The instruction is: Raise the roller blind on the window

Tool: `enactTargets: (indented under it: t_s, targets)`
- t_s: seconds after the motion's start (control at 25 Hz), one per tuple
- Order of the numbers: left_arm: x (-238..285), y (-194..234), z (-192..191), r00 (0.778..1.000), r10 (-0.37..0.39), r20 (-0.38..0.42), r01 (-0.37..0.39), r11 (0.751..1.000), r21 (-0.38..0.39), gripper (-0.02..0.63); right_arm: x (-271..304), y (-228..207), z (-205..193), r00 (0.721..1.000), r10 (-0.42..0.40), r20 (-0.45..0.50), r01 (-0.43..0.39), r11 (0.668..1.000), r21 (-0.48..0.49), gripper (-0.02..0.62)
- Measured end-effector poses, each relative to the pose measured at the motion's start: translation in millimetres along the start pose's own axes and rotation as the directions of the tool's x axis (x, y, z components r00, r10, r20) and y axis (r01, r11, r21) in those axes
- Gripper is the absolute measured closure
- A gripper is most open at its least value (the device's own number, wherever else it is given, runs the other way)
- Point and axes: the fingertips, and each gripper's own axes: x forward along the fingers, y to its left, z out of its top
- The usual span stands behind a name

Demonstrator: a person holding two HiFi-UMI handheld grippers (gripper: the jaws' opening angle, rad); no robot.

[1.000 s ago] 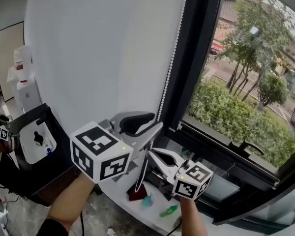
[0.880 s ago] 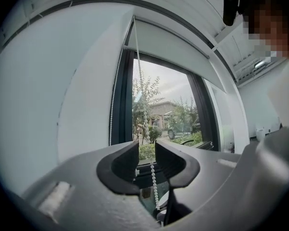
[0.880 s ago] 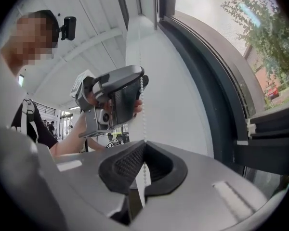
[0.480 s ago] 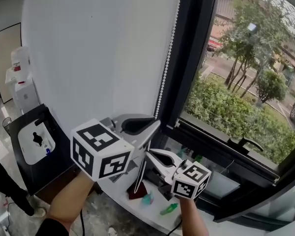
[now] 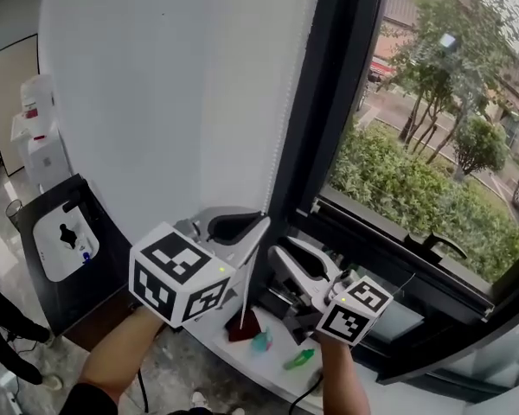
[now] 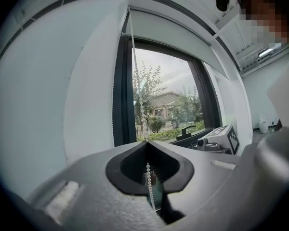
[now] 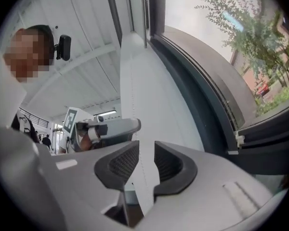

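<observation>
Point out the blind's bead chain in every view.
Head view: bead chain hangs straight below the left tongs, bottom centre.
Left gripper view: centre, running down from the top into those tongs, which have just closed on it.
Right gripper view: faint, between the right tongs, which have just opened.
Shared landmark: the dark window frame.

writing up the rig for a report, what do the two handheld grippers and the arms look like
The left gripper and right gripper are both pale grey plastic, with curved jaws lined by black ribbed pads. Each carries a white cube printed with black square markers and showing a small lit dot. A thin dark cable hangs under each forearm. The forearms in view wear no sleeves.
</observation>
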Motion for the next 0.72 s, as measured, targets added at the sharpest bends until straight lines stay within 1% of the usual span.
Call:
enactTargets:
  t_s: [0.12, 0.28, 0.48, 0.6, 0.72]
  targets:
    - [-4.1, -0.1, -5.9, 1.000, 0.017, 0.019, -0.017, 1.000, -0.016, 0.594, -0.3, -1.4, -0.9, 0.999, -0.039, -0.002, 0.039, 0.999, -0.024, 0.518]
    - [-5.3, -1.1, -7.7, 0.999, 0.029, 0.030, -0.028, 0.999, -0.020, 0.594, 0.2, -5.3, -5.8, 0.996, -0.088, 0.000, 0.088, 0.996, -0.029, 0.523]
    - [-6.8, -1.1, -15.6, 0.999, 0.048, 0.025, -0.047, 0.998, -0.029, 0.594, -0.2, -2.6, -1.7, 0.994, -0.107, 0.023, 0.107, 0.994, -0.018, 0.523]
    - [-9.8, 2.7, -14.7, 0.995, 0.080, 0.052, -0.079, 0.996, -0.034, 0.592, 0.0, 0.8, 1.7, 0.992, -0.122, 0.034, 0.123, 0.992, -0.034, 0.523]
    - [-13.5, 4.4, -7.3, 0.987, 0.119, 0.110, -0.115, 0.992, -0.040, 0.592, 0.0, 4.5, 3.6, 0.989, -0.145, 0.035, 0.147, 0.986, -0.073, 0.523]
